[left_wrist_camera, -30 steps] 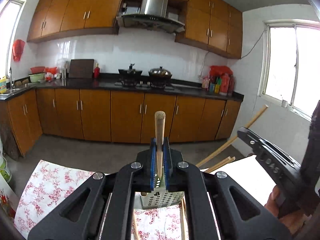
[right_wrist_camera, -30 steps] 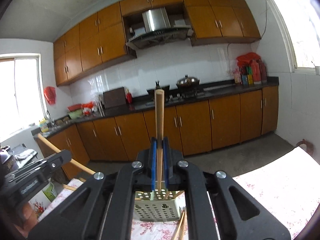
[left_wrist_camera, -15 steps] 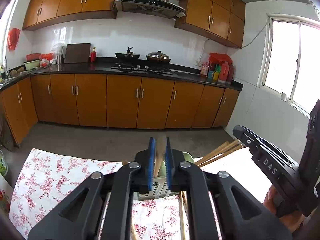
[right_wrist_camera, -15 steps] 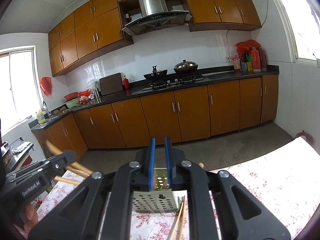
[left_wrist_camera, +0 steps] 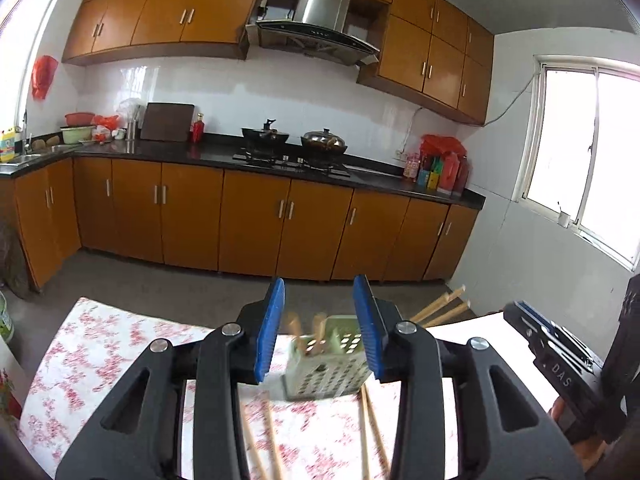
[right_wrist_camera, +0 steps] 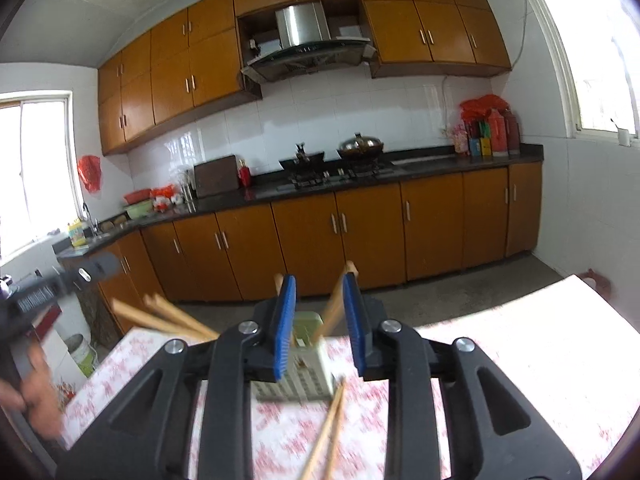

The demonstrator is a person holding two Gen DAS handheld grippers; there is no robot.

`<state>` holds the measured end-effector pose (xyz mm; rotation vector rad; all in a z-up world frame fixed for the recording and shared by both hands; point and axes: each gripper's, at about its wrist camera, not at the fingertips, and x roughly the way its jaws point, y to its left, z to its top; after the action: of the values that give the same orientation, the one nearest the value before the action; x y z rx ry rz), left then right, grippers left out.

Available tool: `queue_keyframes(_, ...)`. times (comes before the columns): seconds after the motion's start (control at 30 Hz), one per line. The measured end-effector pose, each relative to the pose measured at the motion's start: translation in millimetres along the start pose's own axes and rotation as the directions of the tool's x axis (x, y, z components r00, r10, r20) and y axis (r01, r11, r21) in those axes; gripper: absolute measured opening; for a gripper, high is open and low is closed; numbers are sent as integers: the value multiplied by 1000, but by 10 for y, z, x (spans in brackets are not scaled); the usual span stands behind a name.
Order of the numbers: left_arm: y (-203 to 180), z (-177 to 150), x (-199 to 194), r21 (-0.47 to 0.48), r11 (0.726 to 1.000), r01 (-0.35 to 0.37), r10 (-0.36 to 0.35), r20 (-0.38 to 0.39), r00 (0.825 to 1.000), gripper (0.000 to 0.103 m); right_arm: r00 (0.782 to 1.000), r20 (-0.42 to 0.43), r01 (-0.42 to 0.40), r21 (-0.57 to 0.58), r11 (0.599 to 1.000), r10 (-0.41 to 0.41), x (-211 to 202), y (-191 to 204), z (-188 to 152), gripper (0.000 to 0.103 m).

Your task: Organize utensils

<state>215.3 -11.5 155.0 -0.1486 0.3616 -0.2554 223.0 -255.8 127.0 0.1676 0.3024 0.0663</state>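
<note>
A pale green perforated utensil holder [left_wrist_camera: 328,364] stands on a floral tablecloth [left_wrist_camera: 100,360], with wooden chopsticks standing in it [left_wrist_camera: 318,330]. My left gripper [left_wrist_camera: 320,332] is open and empty just above and in front of the holder. In the right wrist view the same holder [right_wrist_camera: 304,364] sits between the blue pads of my right gripper [right_wrist_camera: 318,324], which is open and empty. Chopsticks lean out of it [right_wrist_camera: 336,304]. Loose chopsticks lie on the cloth [left_wrist_camera: 368,432] [right_wrist_camera: 326,432].
The right gripper's body [left_wrist_camera: 560,364] shows at the right of the left wrist view, the left gripper's body [right_wrist_camera: 44,296] at the left of the right wrist view. More chopsticks stick out sideways [right_wrist_camera: 160,316]. Kitchen cabinets [left_wrist_camera: 248,216] stand beyond the table.
Both grippers held a chopstick upright a second ago. They lowered over the holder and opened; the chopsticks now stand in the holder.
</note>
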Motion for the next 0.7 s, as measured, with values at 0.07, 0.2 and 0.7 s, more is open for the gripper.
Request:
queue_keyframes(0.07, 81, -106, -68, 9, 1000, -28, 28, -9, 1000, 38, 998, -56, 22, -5, 1000, -22, -22, -86, -216, 26)
queue_keyframes(0.2, 367, -523, -55, 13, 995, -100, 101, -104, 989, 38, 971, -232, 53, -5, 999, -52, 154, -227, -780, 26)
queue_keyframes(0.7, 943, -1683, 472, -34, 978, -204, 171, -422, 890, 38, 834, -550, 28, -14, 999, -32, 892, -26, -1939, 24)
